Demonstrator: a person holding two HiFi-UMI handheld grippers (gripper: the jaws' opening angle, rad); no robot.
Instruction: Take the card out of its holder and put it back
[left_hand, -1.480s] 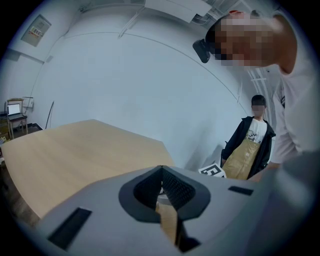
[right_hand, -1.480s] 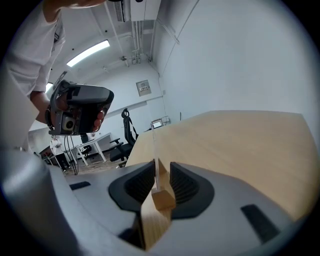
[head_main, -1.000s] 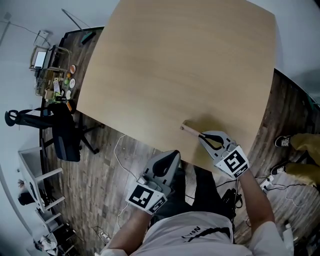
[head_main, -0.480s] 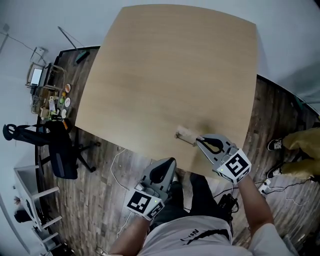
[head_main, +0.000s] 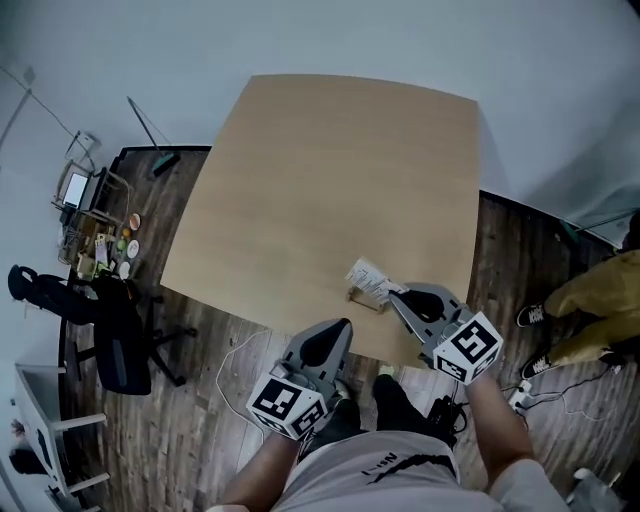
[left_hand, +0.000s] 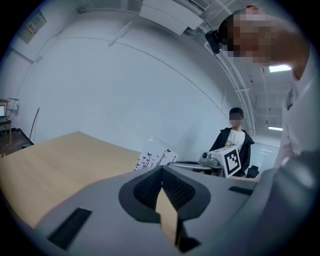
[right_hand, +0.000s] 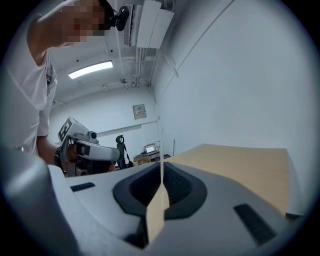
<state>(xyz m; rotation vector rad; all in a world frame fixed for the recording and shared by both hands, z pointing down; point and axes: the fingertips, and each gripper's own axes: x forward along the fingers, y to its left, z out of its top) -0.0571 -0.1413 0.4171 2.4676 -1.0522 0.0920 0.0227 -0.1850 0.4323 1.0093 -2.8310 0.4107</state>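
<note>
Head view: at the table's near edge the left gripper (head_main: 333, 332) hovers with jaws together on nothing. Just beyond it, the right gripper (head_main: 392, 294) pinches the white card (head_main: 367, 275) edge-on, right by the wooden holder (head_main: 364, 298) on the table (head_main: 320, 170).

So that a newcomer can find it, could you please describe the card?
Start at the light wooden table and go to its edge nearest the person, where the right gripper reaches in. At that gripper's tip is the card, a small white sheet printed with black butterflies and stems; its only neighbour, the holder, is a plain brown wooden block.
</note>
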